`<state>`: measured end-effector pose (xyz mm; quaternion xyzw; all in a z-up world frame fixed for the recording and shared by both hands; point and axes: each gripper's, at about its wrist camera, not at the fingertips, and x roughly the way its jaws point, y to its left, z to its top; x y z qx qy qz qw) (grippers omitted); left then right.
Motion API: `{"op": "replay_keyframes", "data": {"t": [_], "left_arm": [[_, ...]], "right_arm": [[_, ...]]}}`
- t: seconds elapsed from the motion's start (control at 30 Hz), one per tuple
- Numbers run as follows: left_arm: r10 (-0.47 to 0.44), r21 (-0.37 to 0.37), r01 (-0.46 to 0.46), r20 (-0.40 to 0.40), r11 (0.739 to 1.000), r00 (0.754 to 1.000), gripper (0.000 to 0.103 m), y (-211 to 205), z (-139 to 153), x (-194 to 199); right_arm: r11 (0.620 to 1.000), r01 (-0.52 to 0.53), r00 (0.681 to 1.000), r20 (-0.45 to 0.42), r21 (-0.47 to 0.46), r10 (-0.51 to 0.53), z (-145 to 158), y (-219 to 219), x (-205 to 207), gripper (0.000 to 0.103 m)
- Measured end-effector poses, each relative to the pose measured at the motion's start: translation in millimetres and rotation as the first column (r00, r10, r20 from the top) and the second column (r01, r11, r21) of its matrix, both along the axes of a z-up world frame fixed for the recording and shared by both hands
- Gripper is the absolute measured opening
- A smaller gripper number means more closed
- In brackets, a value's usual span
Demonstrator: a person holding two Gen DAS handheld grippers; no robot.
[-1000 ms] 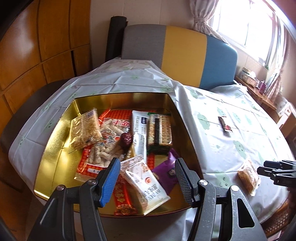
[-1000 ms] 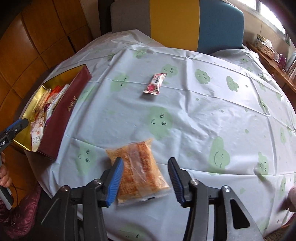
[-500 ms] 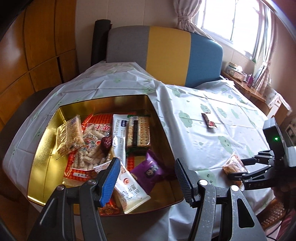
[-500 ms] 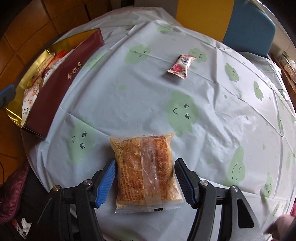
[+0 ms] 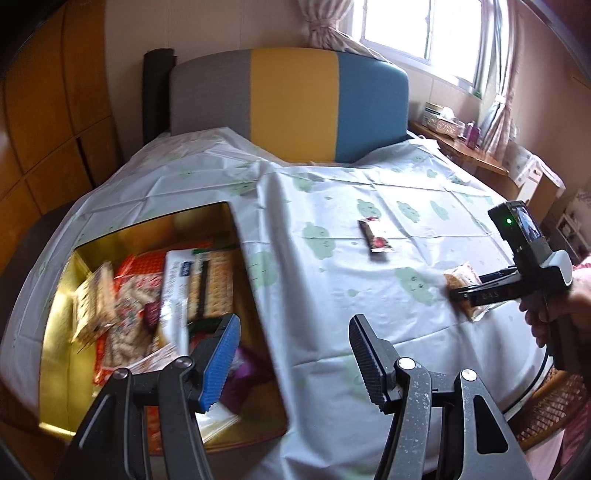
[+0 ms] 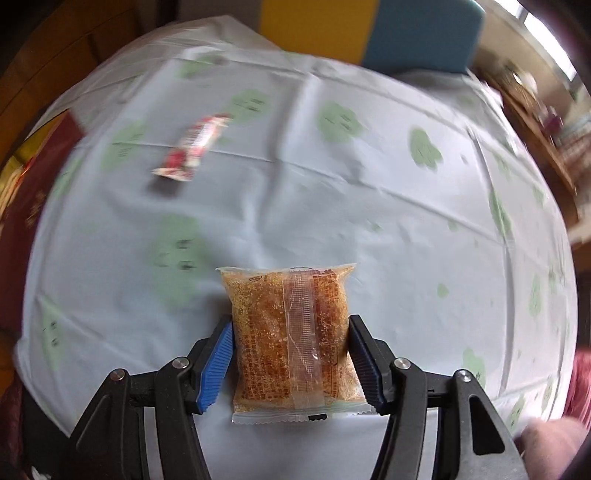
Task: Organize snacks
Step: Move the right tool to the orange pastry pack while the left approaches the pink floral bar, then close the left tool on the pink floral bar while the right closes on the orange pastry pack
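Right gripper [image 6: 290,365] straddles the clear orange crispy-snack packet [image 6: 291,339] on the bench, pads at its edges, grip unconfirmed; slippery film may slide. Left gripper [image 5: 291,358] wide, empty.

A pale tablecloth [image 5: 369,295] printed with green smiling clouds covers the table, behind it stands a chair back [image 5: 295,107] in grey, yellow and blue panels, with wooden wall panels [image 5: 48,122] at left and a curtained window [image 5: 417,33] at right.
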<state>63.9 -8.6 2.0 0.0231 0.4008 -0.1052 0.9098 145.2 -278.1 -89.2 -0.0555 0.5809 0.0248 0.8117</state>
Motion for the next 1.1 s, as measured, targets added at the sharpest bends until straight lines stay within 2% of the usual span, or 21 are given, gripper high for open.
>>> {"op": "replay_keyframes", "data": {"t": [0.1,0.23,0.47,0.7,0.87,1.1], "left_arm": [[-0.019,0.012,0.019,-0.02,1.0,1.0,0.062,-18,-2,14],[-0.009,0.036,0.011,-0.064,0.999,0.998,0.062,-41,-9,35],[-0.056,0.029,0.06,-0.122,0.998,0.991,0.062,-80,-23,75],[-0.084,0.026,0.089,-0.171,0.996,0.982,0.062,-115,-39,122],[-0.094,0.049,0.106,-0.197,0.993,0.976,0.051,-137,-54,154],[-0.088,0.074,0.107,-0.231,0.991,0.969,0.051,-159,-75,187]], "right_arm": [[0.996,0.064,0.998,-0.013,0.064,-0.064,2,-16,7,0.066],[0.993,0.089,0.996,-0.035,0.074,-0.087,0,-25,13,0.066],[0.983,0.131,0.991,-0.002,0.13,-0.132,16,-47,19,0.068],[0.937,0.263,0.956,0.068,0.231,-0.285,43,-96,19,0.069],[0.916,0.316,0.936,0.074,0.247,-0.343,43,-97,12,0.069],[0.908,0.325,0.931,0.081,0.264,-0.356,44,-98,14,0.069]]}}
